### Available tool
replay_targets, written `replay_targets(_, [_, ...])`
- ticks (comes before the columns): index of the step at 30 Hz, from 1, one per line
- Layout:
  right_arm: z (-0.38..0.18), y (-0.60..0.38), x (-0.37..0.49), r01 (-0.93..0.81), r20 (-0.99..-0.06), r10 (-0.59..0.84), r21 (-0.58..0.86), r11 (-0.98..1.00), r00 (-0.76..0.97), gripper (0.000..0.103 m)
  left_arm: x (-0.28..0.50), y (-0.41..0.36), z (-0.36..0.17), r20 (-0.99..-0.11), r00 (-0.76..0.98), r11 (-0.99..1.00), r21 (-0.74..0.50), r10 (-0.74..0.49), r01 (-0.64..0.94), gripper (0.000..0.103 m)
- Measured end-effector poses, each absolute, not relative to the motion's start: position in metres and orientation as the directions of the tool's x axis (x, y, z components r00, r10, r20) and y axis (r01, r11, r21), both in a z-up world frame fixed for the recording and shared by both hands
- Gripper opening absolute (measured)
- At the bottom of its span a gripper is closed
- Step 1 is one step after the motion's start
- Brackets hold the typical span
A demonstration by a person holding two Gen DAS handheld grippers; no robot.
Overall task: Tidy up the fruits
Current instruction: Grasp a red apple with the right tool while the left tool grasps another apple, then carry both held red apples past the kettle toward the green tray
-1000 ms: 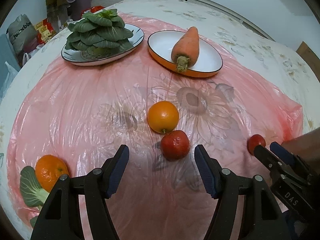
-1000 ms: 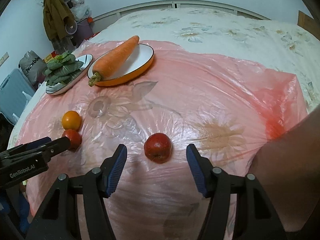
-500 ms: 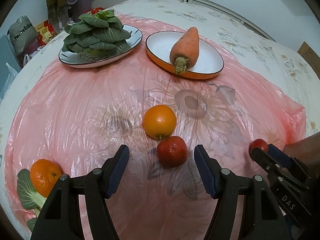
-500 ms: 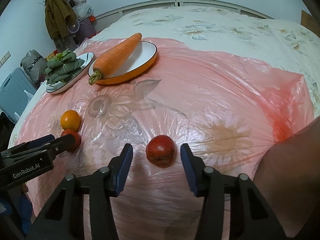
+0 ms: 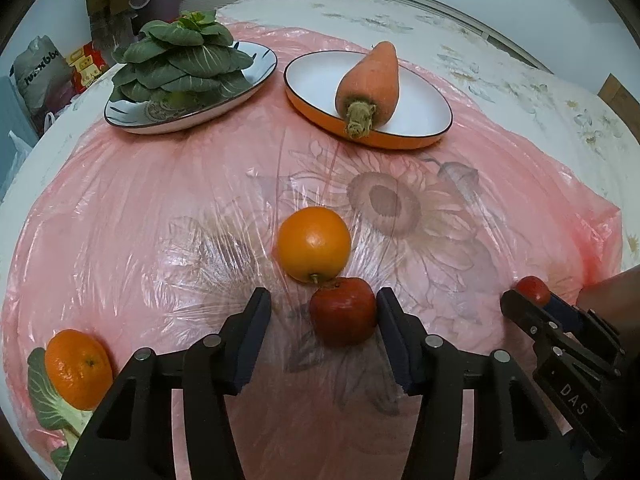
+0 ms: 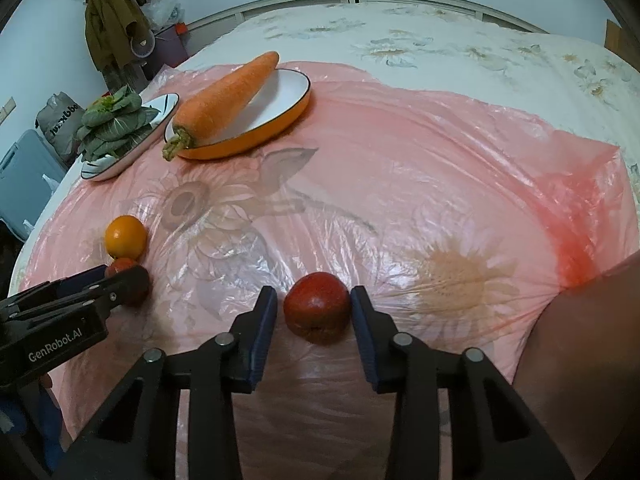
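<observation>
A red apple lies between the fingers of my left gripper; the right finger touches it and the left finger stands off. An orange sits just beyond it, touching it. A second orange lies at the near left on a leaf. My right gripper has a second red apple between its fingers, with the right finger at its side and a small gap at the left. An orange-rimmed plate holds a carrot.
A plate of green bok choy stands at the far left beside the carrot plate. A pink plastic sheet covers the floral bed. Bags and a coat stand beyond the far left edge. A forearm is at the right.
Both grippers have moved forward around their apples and narrowed. The right gripper's fingers have closed in most, now nearly touching its apple on both sides.
</observation>
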State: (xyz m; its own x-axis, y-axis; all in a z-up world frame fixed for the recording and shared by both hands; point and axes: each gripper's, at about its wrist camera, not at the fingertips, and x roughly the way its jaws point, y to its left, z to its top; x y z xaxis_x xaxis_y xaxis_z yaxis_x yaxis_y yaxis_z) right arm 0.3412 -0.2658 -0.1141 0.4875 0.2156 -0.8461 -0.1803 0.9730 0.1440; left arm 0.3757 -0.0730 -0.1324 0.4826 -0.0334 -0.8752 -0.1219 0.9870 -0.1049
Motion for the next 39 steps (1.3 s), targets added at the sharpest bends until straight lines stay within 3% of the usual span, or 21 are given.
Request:
replay_targets(7, [-0.118,-0.271,0.344,-0.172,-0.846,0.231,0.168,0.971,0.480,0.050,0.374,-0.066,-0.135,-0.866,0.495,0.984,-0.144,-0.073,-0.106,0.046])
replay_targets(9, [-0.118,-0.272,0.344,-0.177,-0.846,0.245,0.181,0.967,0.473,0.050,0.372,-0.063,-0.134,-0.861,0.500,0.983,-0.158,-0.089,-0.097,0.043])
replay_targets(13, [-0.117,-0.273,0.344,-0.184,-0.845,0.252,0.185,0.965,0.472,0.050,0.368,-0.058,-0.130,-0.846,0.514,0.977,-0.203,-0.142,-0.063,0.029])
replay_targets(39, [-0.099,-0.264,0.305,-0.212,-0.827,0.283,0.202,0.956,0.487,0.050,0.347,-0.047,-0.103,-0.803,0.575,0.981,-0.195,-0.158,-0.003,0.028])
